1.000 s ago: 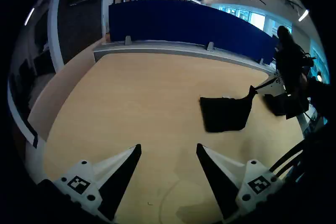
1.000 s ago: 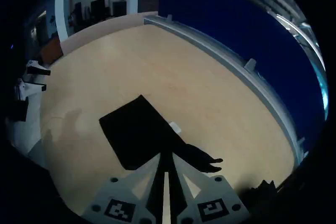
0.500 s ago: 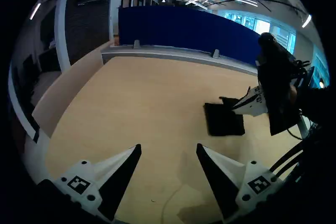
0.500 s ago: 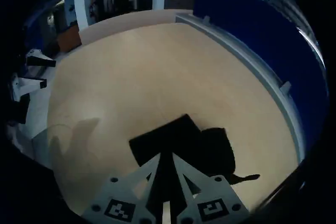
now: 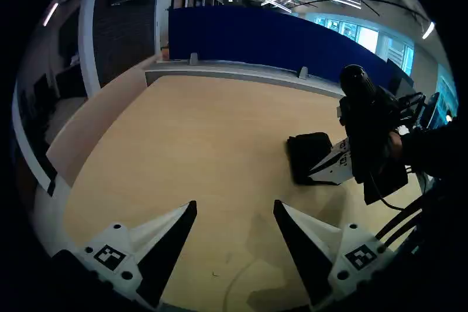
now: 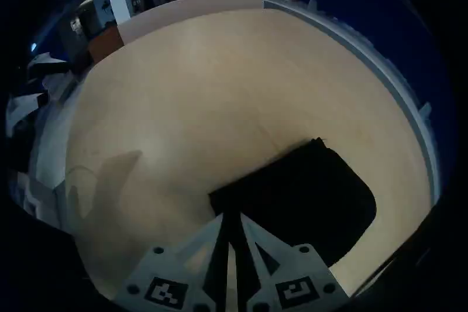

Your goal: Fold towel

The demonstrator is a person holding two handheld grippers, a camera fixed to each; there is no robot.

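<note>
Folded over since a second ago, the towel [image 6: 304,206] lies compact on the table [image 6: 193,89]; right gripper [image 6: 232,218] fingers clamp its edge, left gripper [image 5: 234,202] fingers apart; release remains.

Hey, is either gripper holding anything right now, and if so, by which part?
The right hand-held gripper pinches the black towel at its near edge, close to a corner. The left hand-held gripper is open and holds nothing.

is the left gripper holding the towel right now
No, the left gripper stands open over bare table, while the towel lies farther off at the right gripper.
</note>
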